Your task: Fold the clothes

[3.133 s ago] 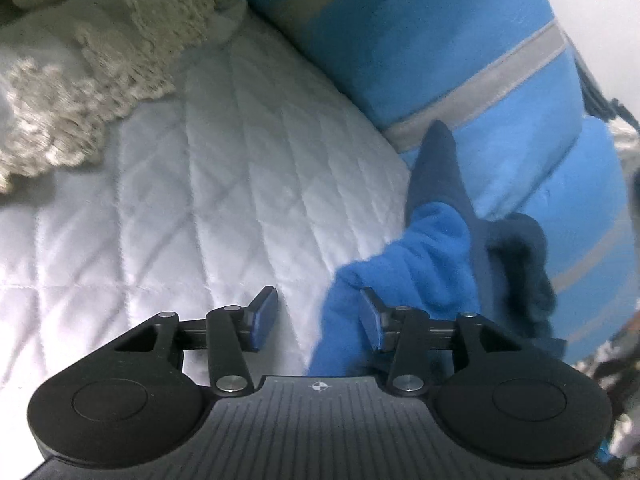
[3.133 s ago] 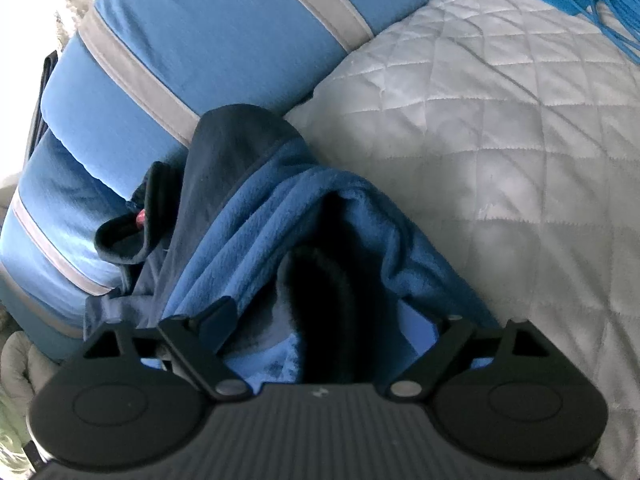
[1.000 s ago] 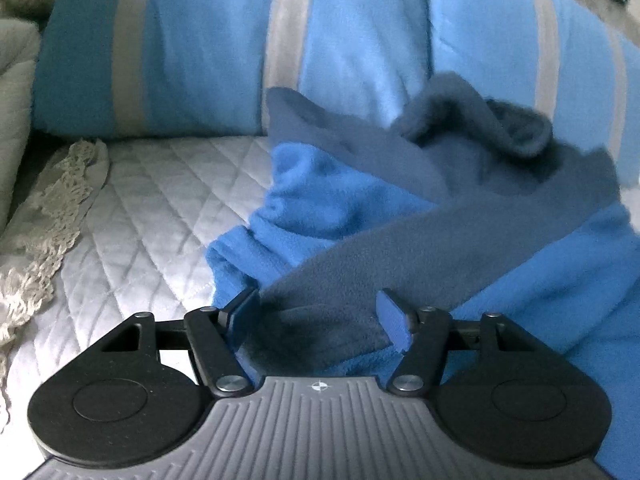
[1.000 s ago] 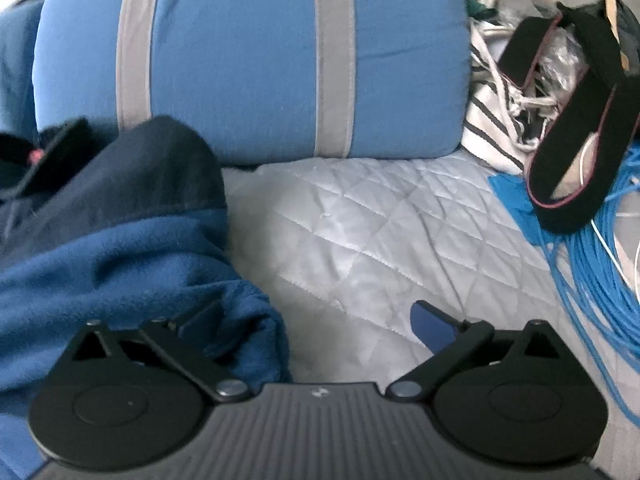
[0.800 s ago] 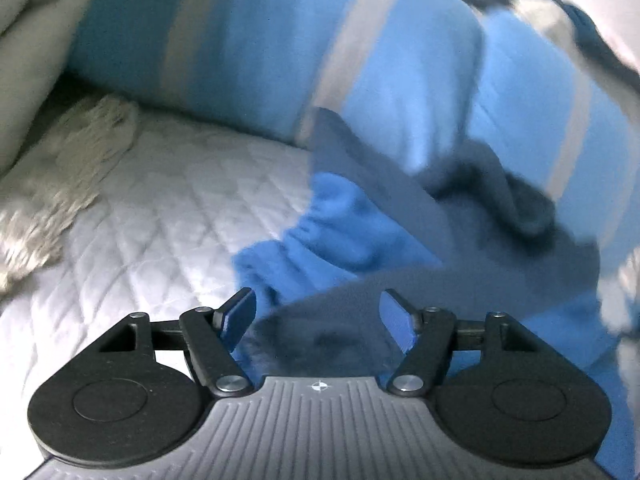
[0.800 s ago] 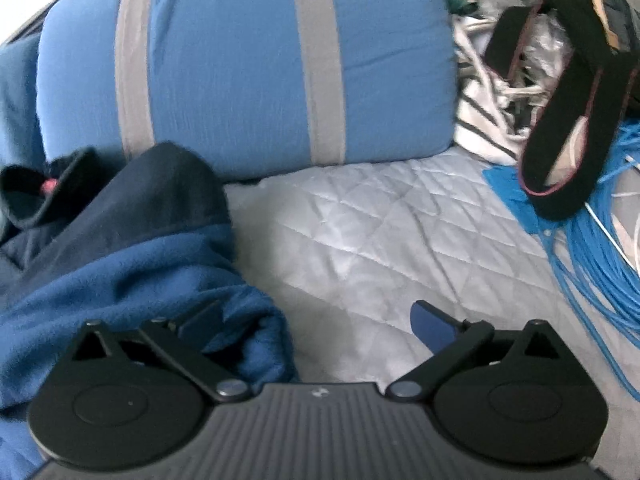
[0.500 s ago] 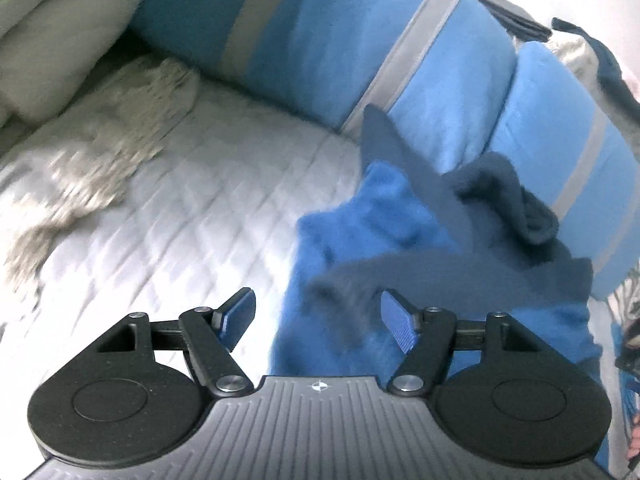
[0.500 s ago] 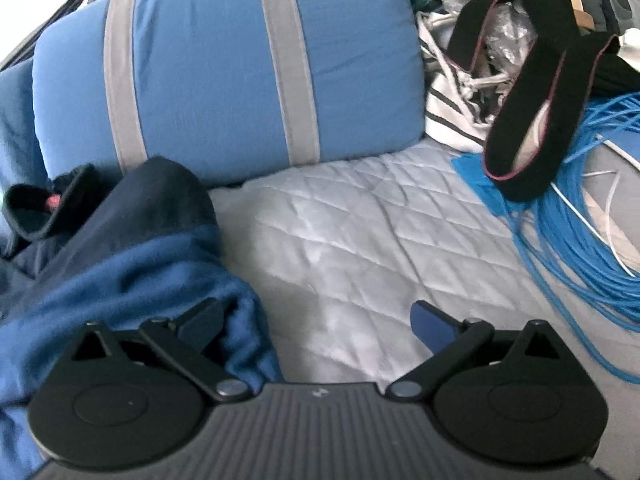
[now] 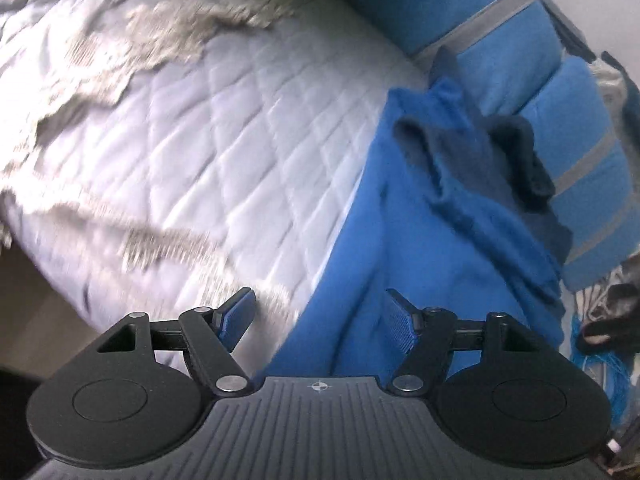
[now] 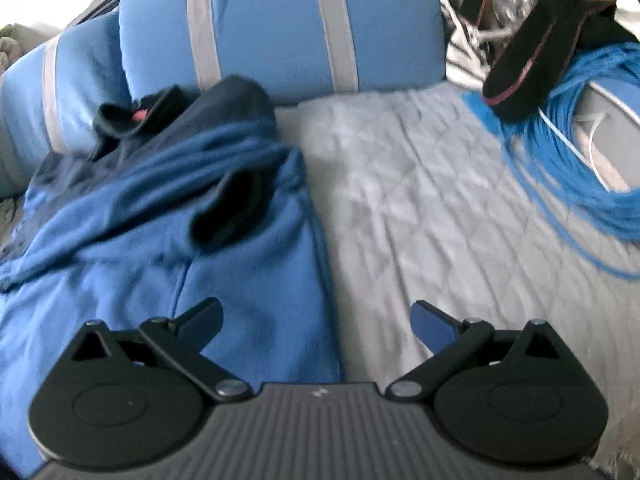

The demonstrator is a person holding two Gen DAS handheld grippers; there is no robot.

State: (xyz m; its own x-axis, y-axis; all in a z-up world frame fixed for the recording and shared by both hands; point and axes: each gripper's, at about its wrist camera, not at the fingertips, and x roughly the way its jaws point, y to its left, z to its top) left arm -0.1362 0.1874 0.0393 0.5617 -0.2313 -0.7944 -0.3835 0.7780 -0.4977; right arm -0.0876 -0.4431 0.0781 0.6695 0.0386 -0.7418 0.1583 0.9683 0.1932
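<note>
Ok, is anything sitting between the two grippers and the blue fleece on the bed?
Nothing visible. The blue fleece lies directly under the open left gripper and open right gripper. The blue cable coil lies off to the side on the quilt.

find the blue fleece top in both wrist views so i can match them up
Left wrist: the blue fleece top fills the right-centre, running down between the tongs.
Right wrist: it covers the left half, its right edge near the middle.
Shared landmark: the blue pillow with grey stripes, behind the top in both.
</note>
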